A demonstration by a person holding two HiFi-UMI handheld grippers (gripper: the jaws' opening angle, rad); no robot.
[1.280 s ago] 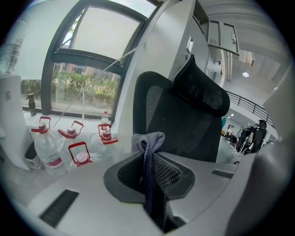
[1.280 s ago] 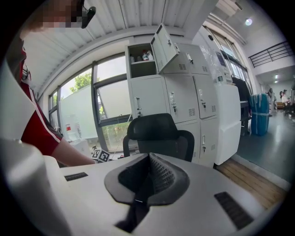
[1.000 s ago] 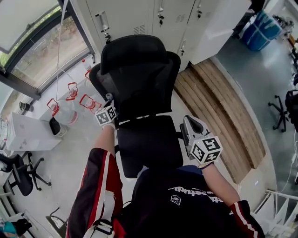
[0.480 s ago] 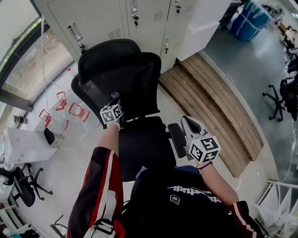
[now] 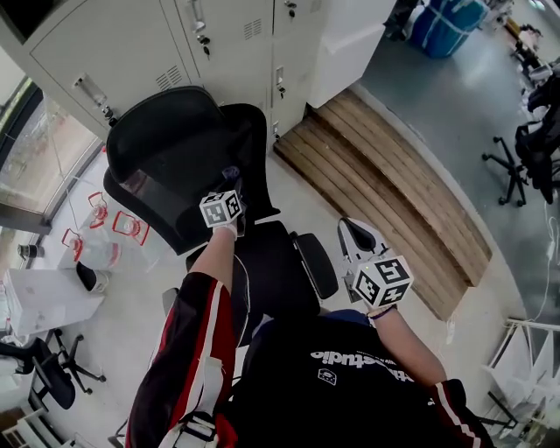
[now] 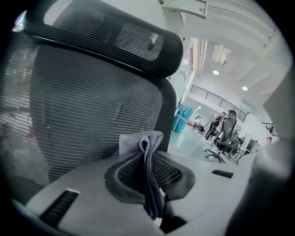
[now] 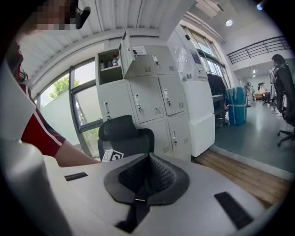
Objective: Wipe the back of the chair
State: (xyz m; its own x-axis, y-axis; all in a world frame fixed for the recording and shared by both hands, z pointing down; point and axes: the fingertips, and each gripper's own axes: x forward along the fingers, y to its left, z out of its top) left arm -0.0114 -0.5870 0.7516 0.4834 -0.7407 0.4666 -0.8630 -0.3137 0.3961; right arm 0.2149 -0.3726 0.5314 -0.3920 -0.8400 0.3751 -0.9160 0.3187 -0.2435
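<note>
A black mesh office chair (image 5: 162,157) stands in front of me, its seat (image 5: 267,271) toward me. My left gripper (image 5: 229,182) reaches to the lower right part of the backrest (image 6: 83,106) and is shut on a grey cloth (image 6: 138,140), whose folded end sticks out against the mesh. The left gripper (image 6: 146,138) is close to the mesh under the headrest (image 6: 106,37). My right gripper (image 5: 357,238) hangs beside the seat's right armrest (image 5: 317,262), shut with nothing between its jaws. In the right gripper view, the right gripper (image 7: 148,159) points toward the chair (image 7: 124,138).
Grey lockers (image 5: 175,44) stand right behind the chair. A wooden platform (image 5: 394,175) lies to the right. Clear water jugs (image 5: 96,232) and a white box (image 5: 44,293) sit on the left. Other office chairs (image 5: 525,149) and a blue bin (image 5: 446,22) are far right.
My left gripper with the cloth has slid from the backrest's lower left edge across to its right side. The chair has shifted left in view. The right gripper has hardly moved.
</note>
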